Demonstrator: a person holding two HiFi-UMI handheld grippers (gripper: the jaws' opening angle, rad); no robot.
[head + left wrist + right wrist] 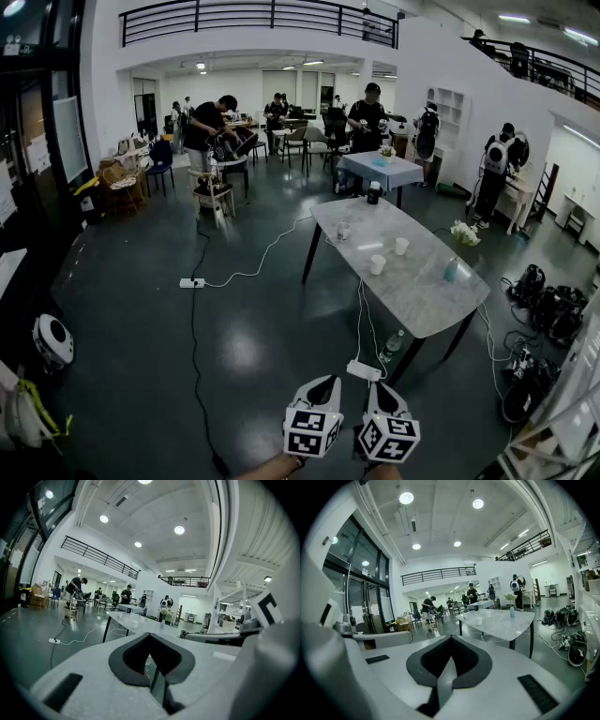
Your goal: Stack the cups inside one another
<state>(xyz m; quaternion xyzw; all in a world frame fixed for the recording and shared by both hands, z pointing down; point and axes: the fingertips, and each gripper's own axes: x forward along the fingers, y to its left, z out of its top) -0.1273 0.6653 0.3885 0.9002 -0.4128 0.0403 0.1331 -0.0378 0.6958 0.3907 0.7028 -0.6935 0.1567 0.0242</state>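
Approach step, nothing taken yet. Left gripper (323, 386) and right gripper (382, 392) hang low and near, both with jaws together and empty. Near cup (378, 264) and far cup (401, 246) stand apart on the table (422, 291), well beyond. Next: walk up, open 1 gripper, grasp a cup.

We stand in a tall white hall whose dark glossy floor (234, 347) mirrors the round ceiling lights (406, 498). A railed balcony (262, 17) runs along the far wall. A marble-topped desk (422, 291) on black legs stands ahead, with a smaller cloth-covered table (398, 173) beyond it. Dark glass doors (361, 573) line the left side. A white cable (253, 262) trails across the floor to a power strip (191, 282).
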